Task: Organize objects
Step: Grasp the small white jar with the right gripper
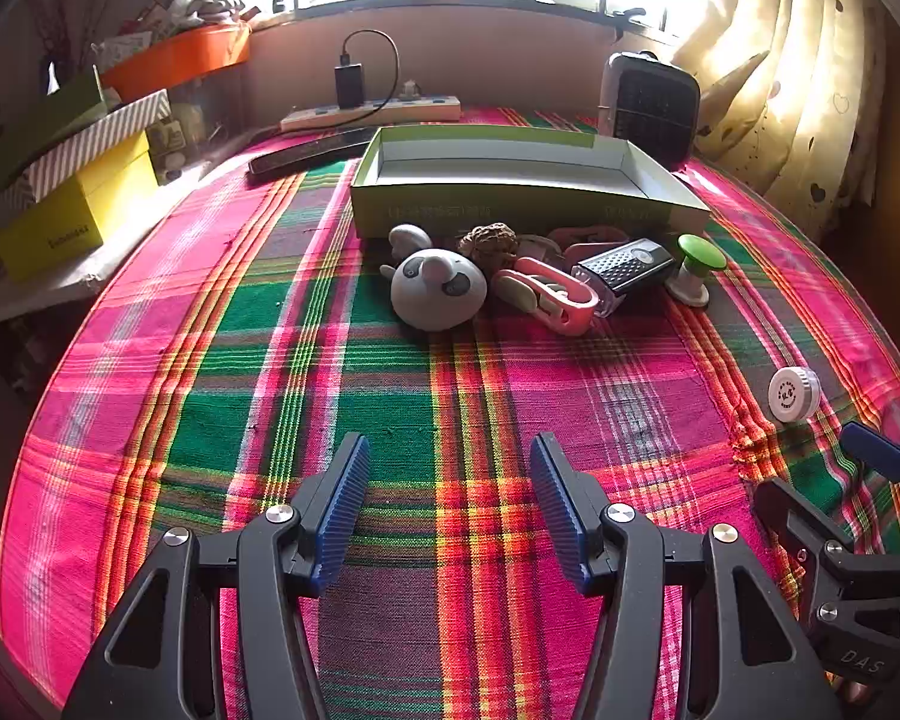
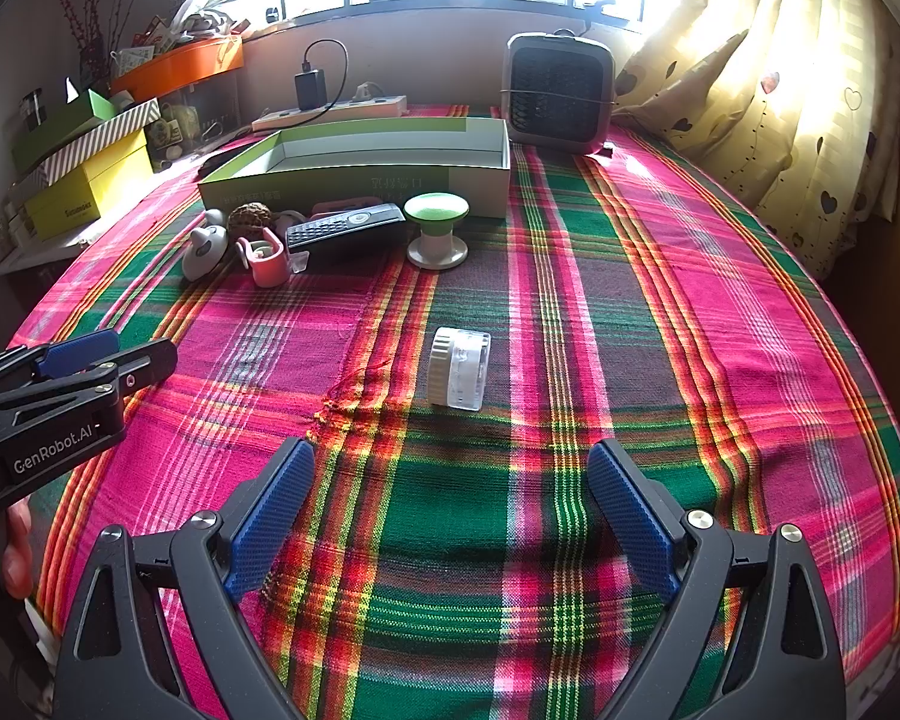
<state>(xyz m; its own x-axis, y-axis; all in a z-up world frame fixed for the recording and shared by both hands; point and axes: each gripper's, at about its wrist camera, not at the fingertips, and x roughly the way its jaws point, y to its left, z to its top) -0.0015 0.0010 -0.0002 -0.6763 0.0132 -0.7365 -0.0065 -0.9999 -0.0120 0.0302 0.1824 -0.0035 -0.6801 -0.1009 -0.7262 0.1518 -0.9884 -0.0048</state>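
So both my grippers were wide open with nothing in them, the left gripper (image 1: 450,504) over the plaid cloth (image 1: 306,372) and the right gripper (image 2: 450,516) aimed at the little white jar (image 2: 459,367) lying on its side, alone, just ahead of it. I think I was only starting, since the green box (image 2: 354,180) at the back looked empty and the gray panda toy (image 1: 438,291), pink clip (image 1: 555,297) and remote (image 1: 624,267) sat bunched in front of it. Next I would need to slide my right fingers around the jar and squeeze softly, because it looked round and could roll.
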